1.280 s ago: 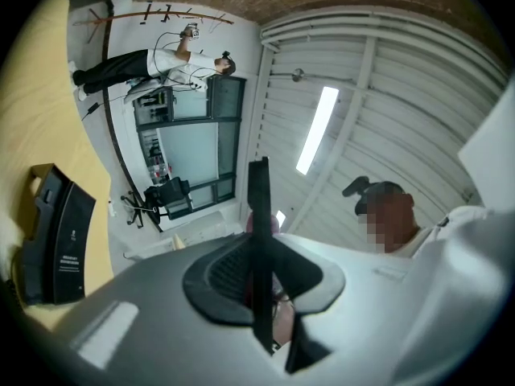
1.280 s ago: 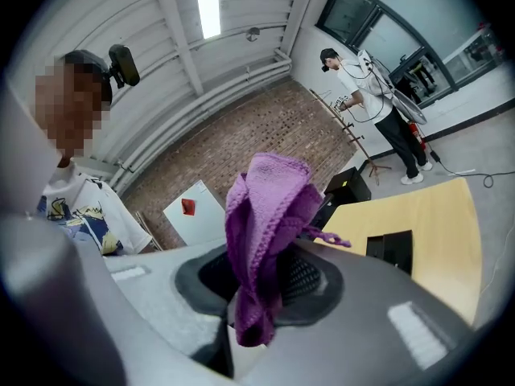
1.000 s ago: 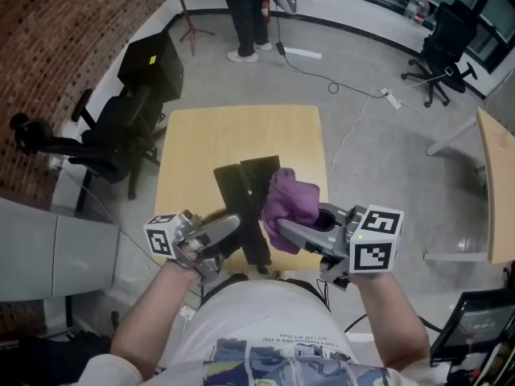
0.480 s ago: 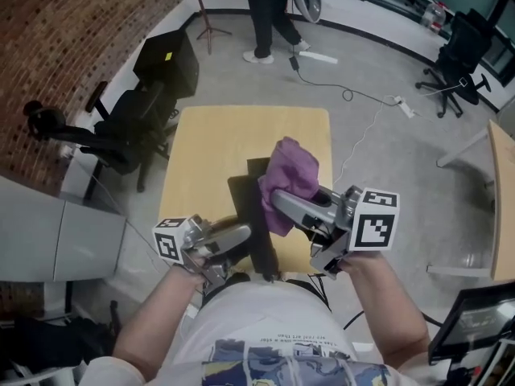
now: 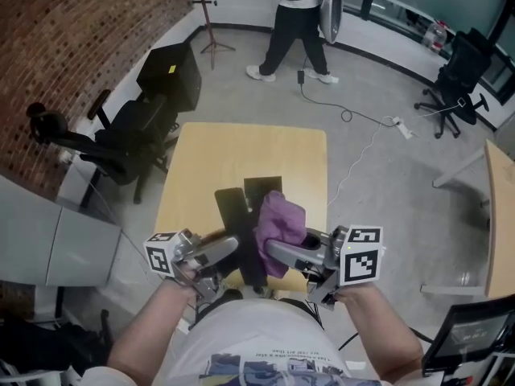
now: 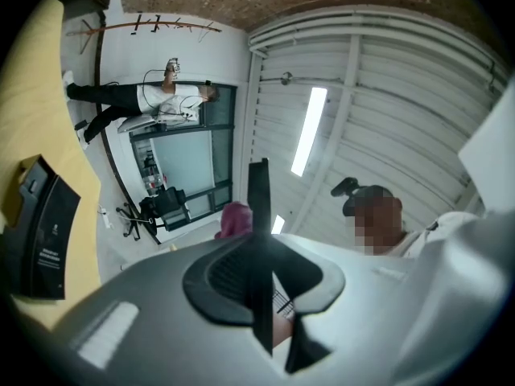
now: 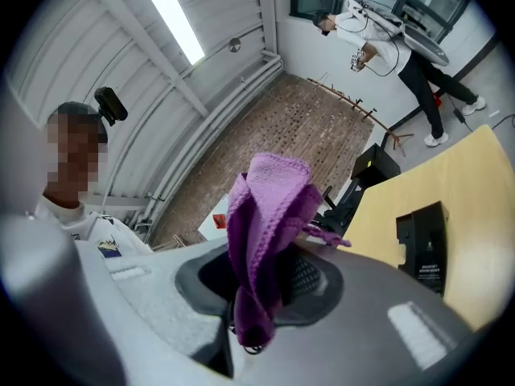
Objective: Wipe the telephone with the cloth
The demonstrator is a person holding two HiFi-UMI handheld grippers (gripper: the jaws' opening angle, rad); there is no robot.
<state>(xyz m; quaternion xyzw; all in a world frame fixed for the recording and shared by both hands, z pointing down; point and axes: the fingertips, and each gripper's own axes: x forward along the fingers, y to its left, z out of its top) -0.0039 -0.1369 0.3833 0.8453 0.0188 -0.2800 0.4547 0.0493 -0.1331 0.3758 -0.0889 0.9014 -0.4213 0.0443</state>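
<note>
**A:** Where is the telephone (image 5: 236, 215)?

**B:** It is clamped in the left gripper (image 5: 232, 244). The jaws are clenched on the thin black slab, which is held above the near edge of the table (image 5: 201, 155).

**A:** And the other gripper?

**B:** The right gripper (image 5: 270, 249) grasps a purple cloth (image 5: 281, 222), bunched between its jaws and spilling past their tips. The cloth sits just right of the telephone, over the same near edge. Whether the two touch cannot be told.

**A:** Anything else on the table?

**B:** A black box (image 5: 262, 186) sits near the middle, beyond the telephone. A person (image 5: 299, 22) stands on the floor, well past the far edge.
</note>
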